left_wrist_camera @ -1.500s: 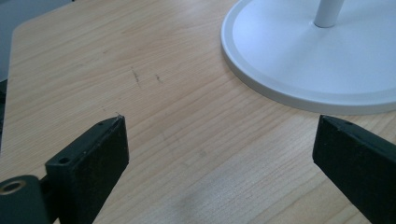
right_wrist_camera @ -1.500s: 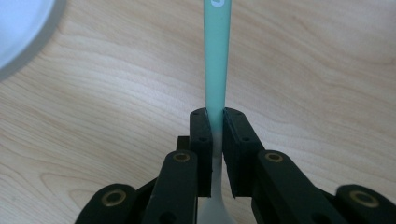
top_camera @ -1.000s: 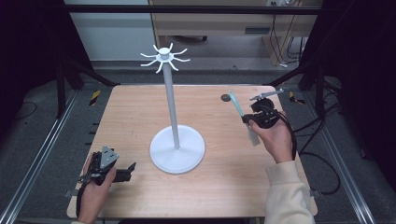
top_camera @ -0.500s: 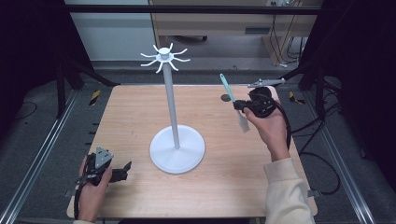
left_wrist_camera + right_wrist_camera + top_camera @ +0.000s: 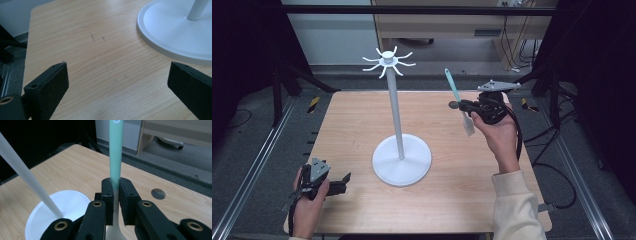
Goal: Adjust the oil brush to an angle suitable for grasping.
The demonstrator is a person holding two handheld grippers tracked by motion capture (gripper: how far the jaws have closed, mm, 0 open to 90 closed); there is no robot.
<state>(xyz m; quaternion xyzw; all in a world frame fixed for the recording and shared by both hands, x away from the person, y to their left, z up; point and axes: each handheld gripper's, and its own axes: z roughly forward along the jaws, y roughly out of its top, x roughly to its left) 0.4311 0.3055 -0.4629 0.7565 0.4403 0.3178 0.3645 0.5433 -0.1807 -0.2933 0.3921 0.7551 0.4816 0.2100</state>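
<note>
A white stand (image 5: 401, 160) with a round base, a thin pole and a ring of hooks (image 5: 388, 61) at its top rises from the middle of the wooden table (image 5: 352, 115). Right of the pole, my right gripper (image 5: 462, 106) is shut on a spatula (image 5: 454, 90) held above the table, teal handle up and white blade down. The right gripper view has the jaws pinching the spatula (image 5: 116, 152) just below the teal part, with the stand's pole (image 5: 27, 177) at the left. My left gripper (image 5: 346, 181) rests open at the front left corner, its jaws (image 5: 117, 82) bare, facing the stand base (image 5: 175, 32).
A round hole (image 5: 158, 193) is sunk in the table's far right part. Yellow-and-black pieces lie beside the left edge (image 5: 313, 104) and the right edge (image 5: 526, 104). A cabinet (image 5: 452, 25) stands beyond the far edge, and metal rails run along both sides.
My right gripper has risen with the spatula and turned it from slanted to nearly upright, handle end up. The left gripper has stayed in place.
</note>
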